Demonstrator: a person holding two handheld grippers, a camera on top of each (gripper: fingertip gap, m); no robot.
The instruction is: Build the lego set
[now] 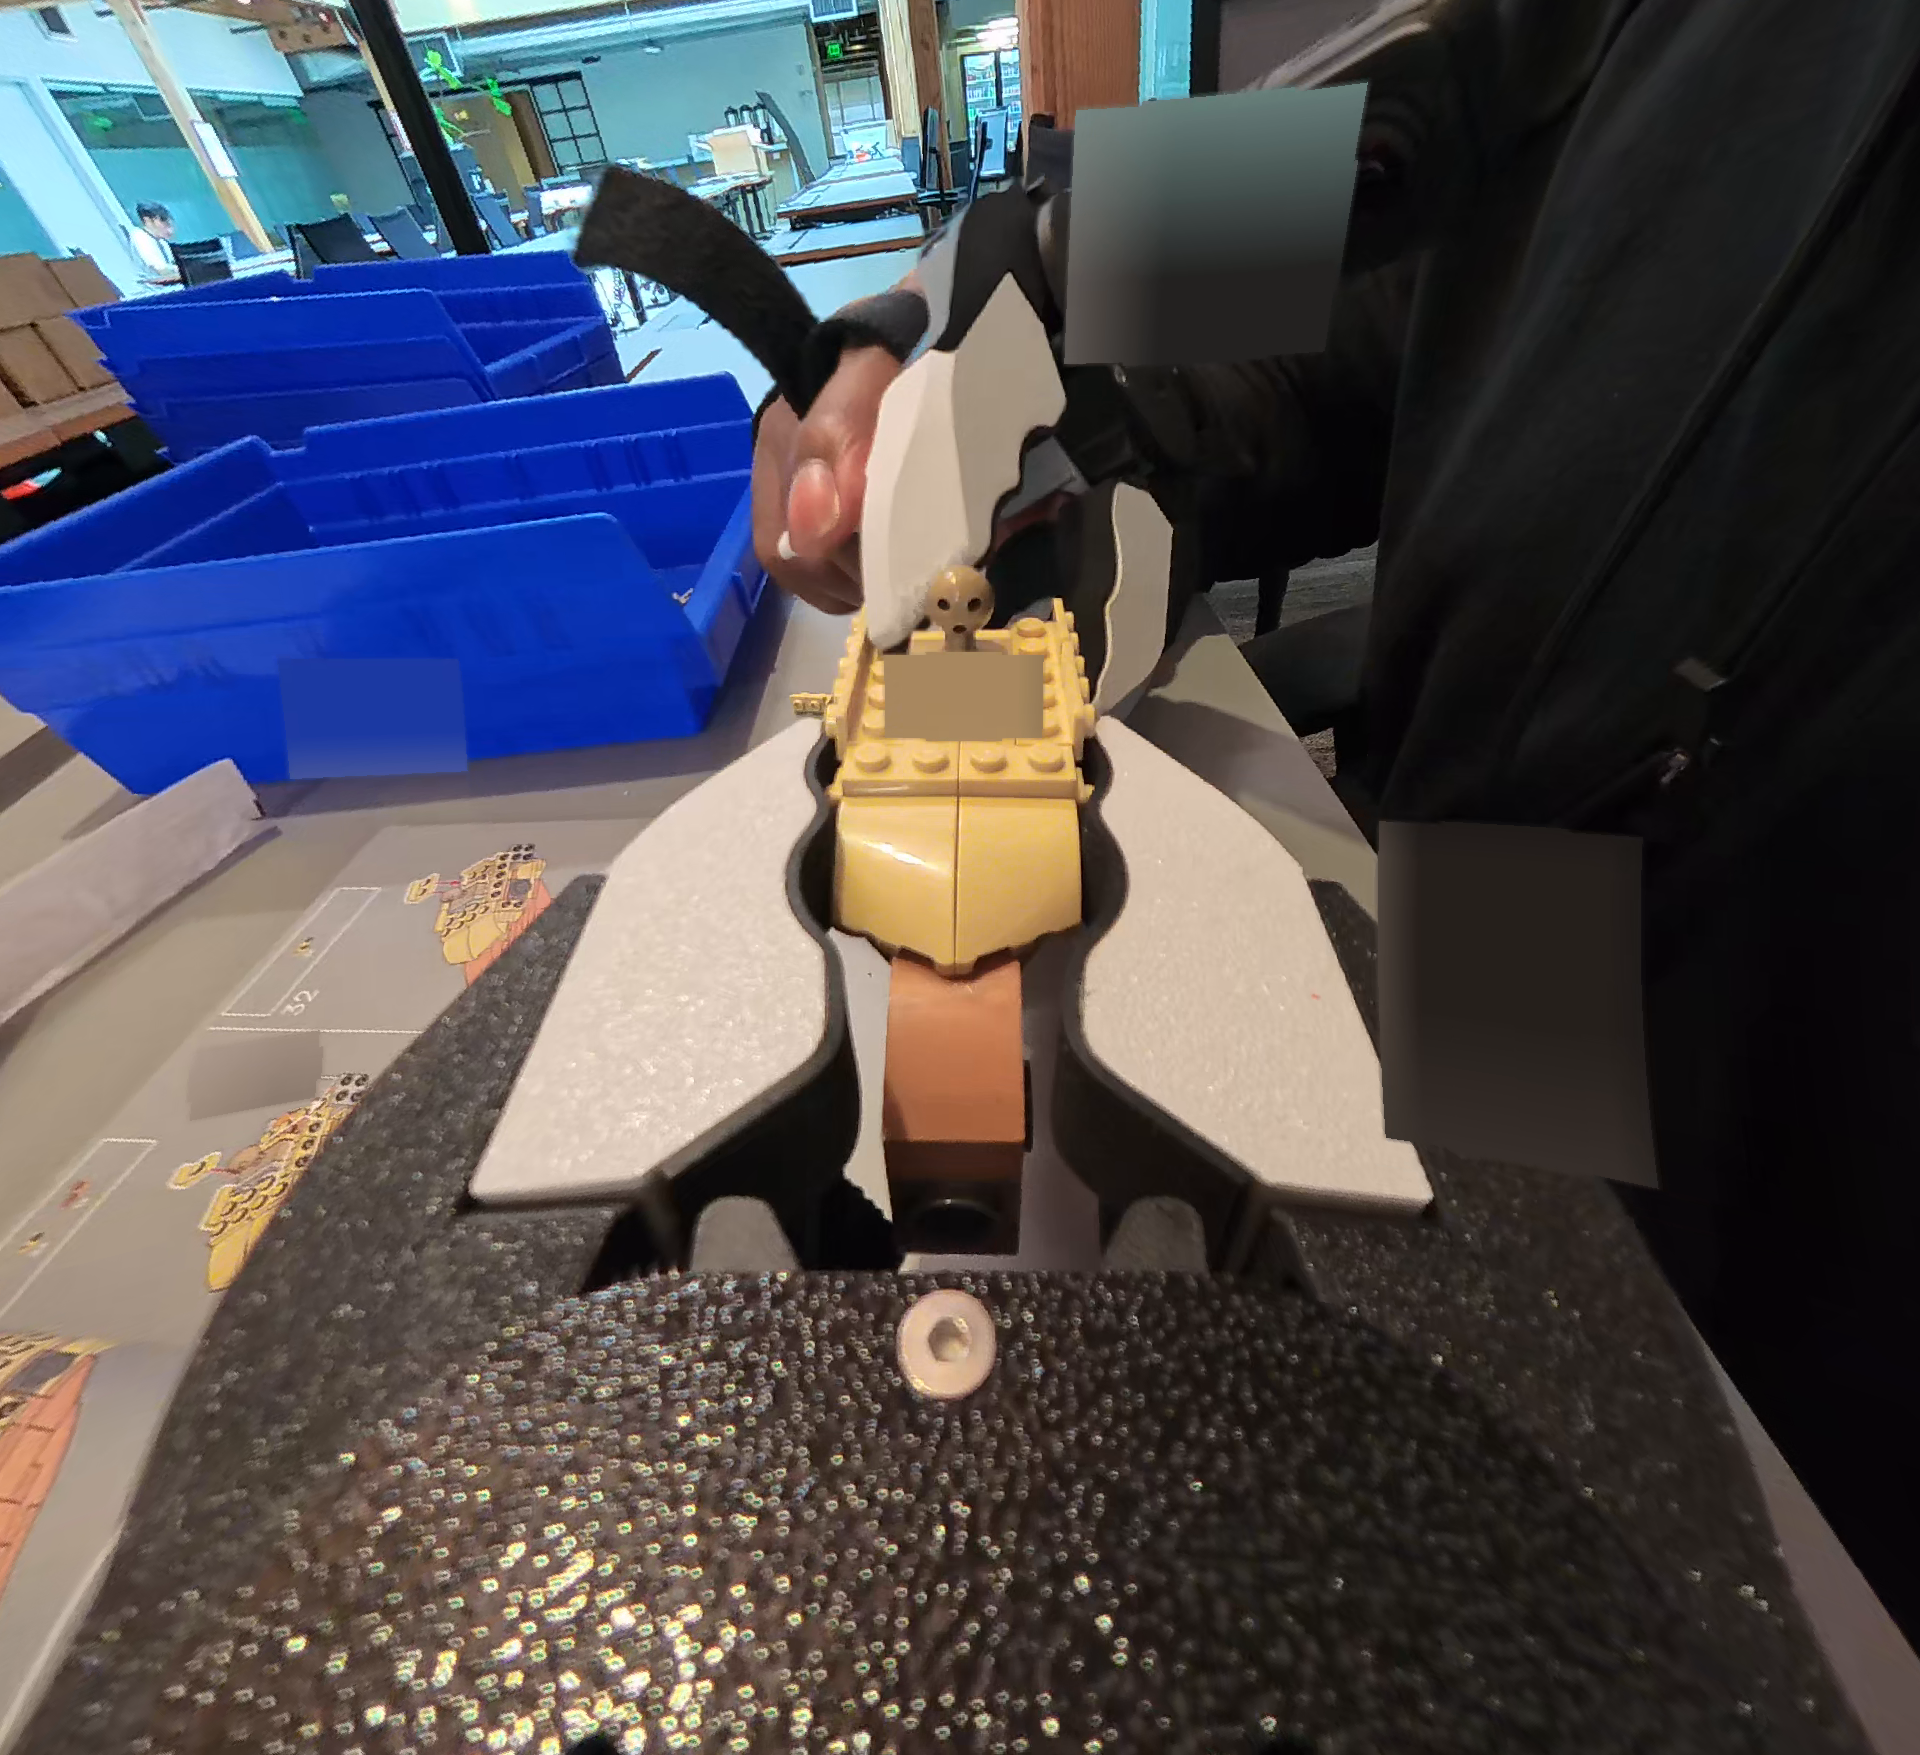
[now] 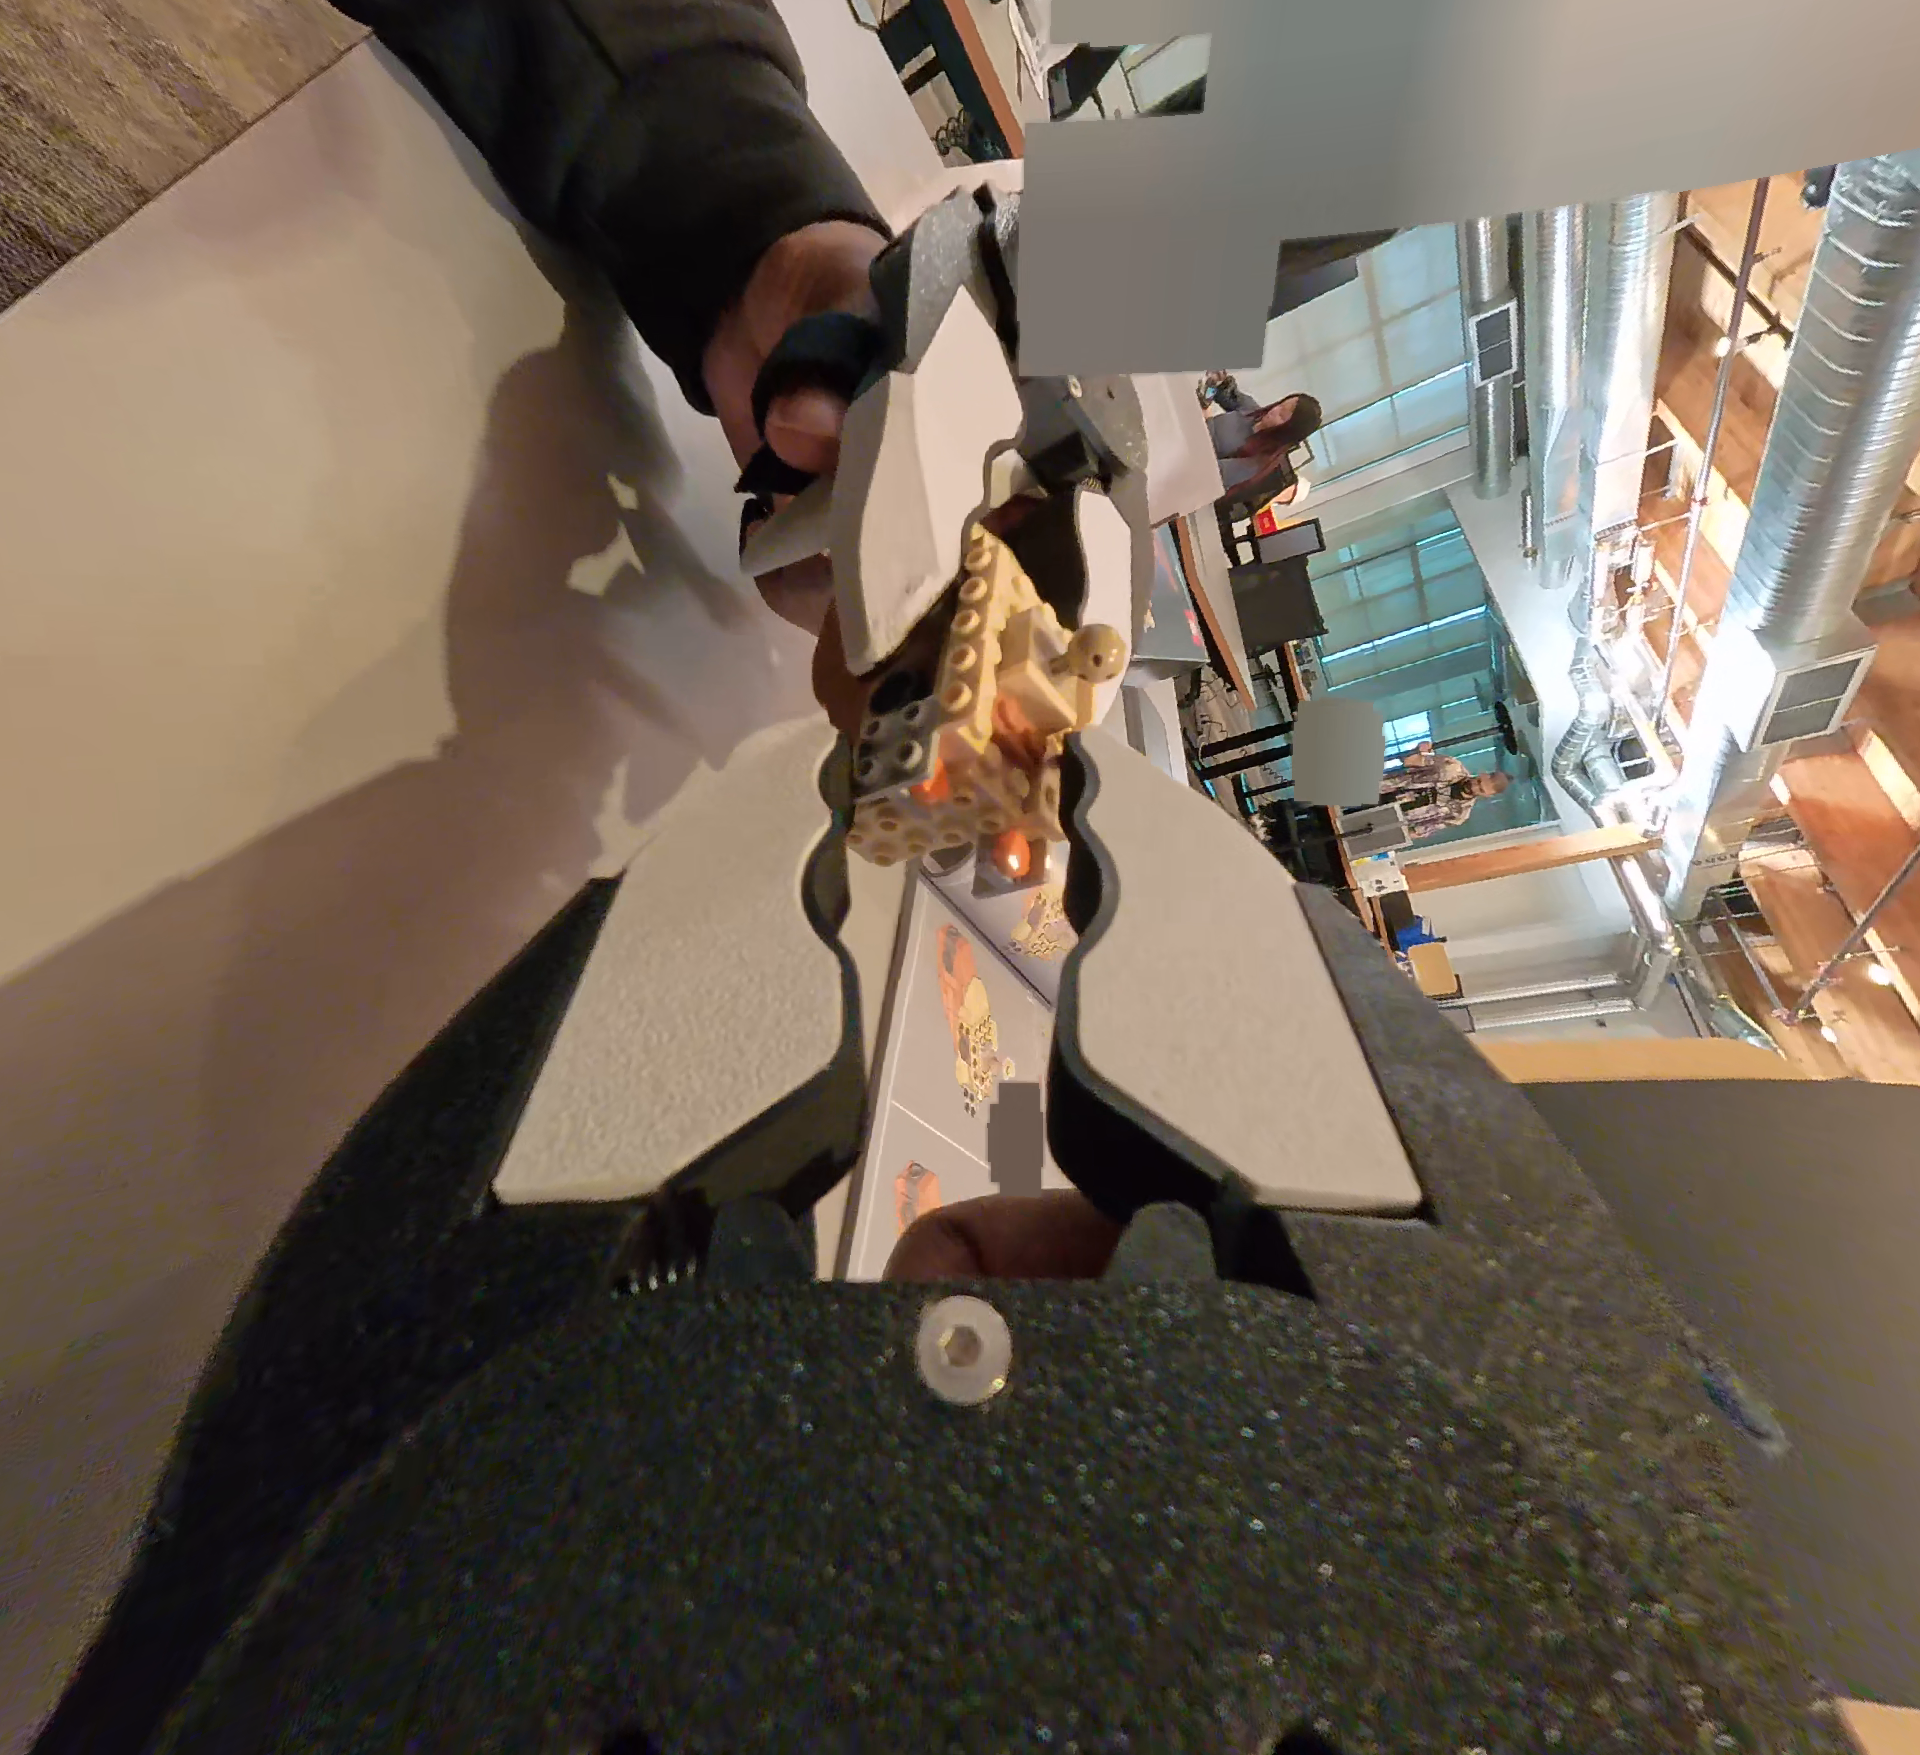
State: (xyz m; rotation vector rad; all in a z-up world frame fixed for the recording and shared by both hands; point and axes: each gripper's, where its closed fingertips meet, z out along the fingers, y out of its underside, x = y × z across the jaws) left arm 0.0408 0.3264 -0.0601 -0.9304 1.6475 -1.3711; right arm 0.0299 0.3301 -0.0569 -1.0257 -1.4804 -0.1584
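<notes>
A tan lego model with a curved nose, studded top and a brown part underneath is held off the table between both grippers. My left gripper is shut on its near sides. My right gripper comes from the far side, and its fingers straddle the far end beside a tan ball piece. In the right wrist view the model shows its underside and dark grey bricks, and it sits between the tips of my right gripper. The left gripper clamps it farther back.
Several blue plastic bins stand on the grey table at left. The open instruction booklet lies under the grippers and also shows in the right wrist view. A person's dark jacket fills the right side. Only a small space, under 4 cm, lies between the two pairs of fingers.
</notes>
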